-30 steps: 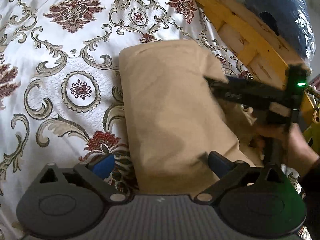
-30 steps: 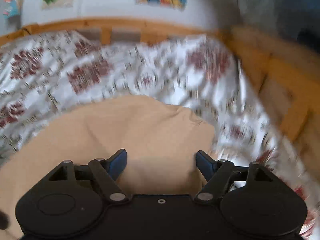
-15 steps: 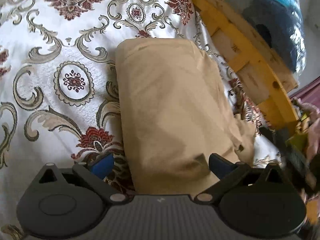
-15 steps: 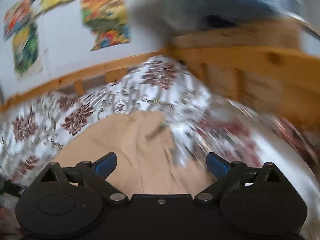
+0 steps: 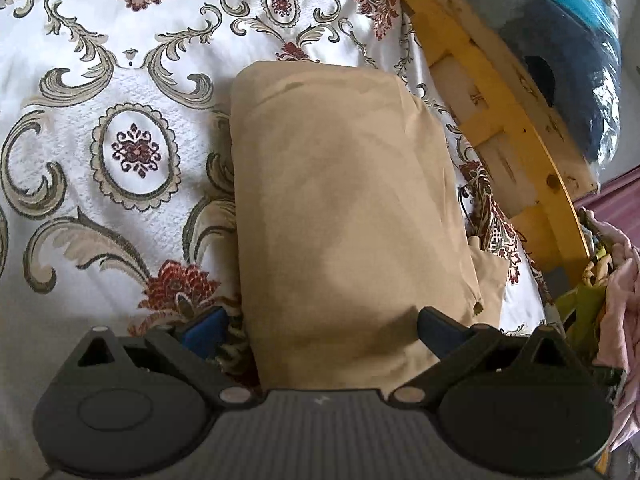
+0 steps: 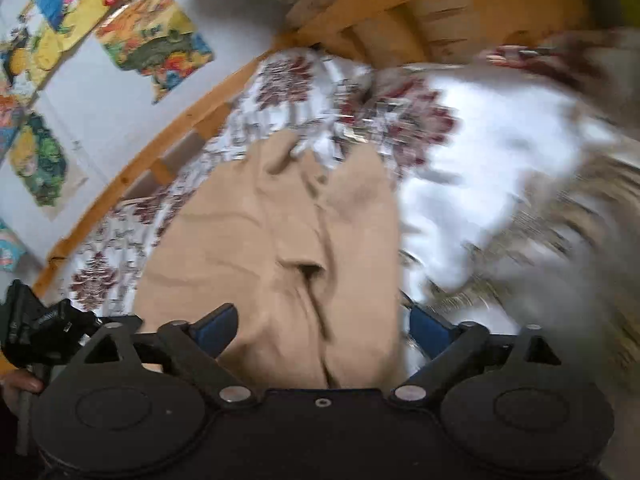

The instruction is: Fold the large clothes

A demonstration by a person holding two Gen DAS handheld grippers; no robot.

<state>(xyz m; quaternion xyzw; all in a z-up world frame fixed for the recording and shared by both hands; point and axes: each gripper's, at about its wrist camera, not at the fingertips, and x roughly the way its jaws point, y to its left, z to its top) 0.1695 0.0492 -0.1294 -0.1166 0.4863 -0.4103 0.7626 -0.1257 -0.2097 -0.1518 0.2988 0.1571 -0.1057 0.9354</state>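
A: Left wrist view?
B: The left gripper [image 5: 320, 324] has its fingers spread apart, grasping nothing. The folded tan garment [image 5: 344, 216] lies straight ahead between them on the patterned bedspread [image 5: 120, 152], with the wooden bed frame [image 5: 500, 120] off to its right.

A: Right wrist view?
B: Blurred. The right gripper [image 6: 320, 326] is spread wide too; the tan garment [image 6: 280, 248] lies ahead between its fingers, wrinkled.

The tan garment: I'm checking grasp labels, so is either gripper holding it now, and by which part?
Nothing is held. The left gripper and right gripper are both open over the folded tan garment.
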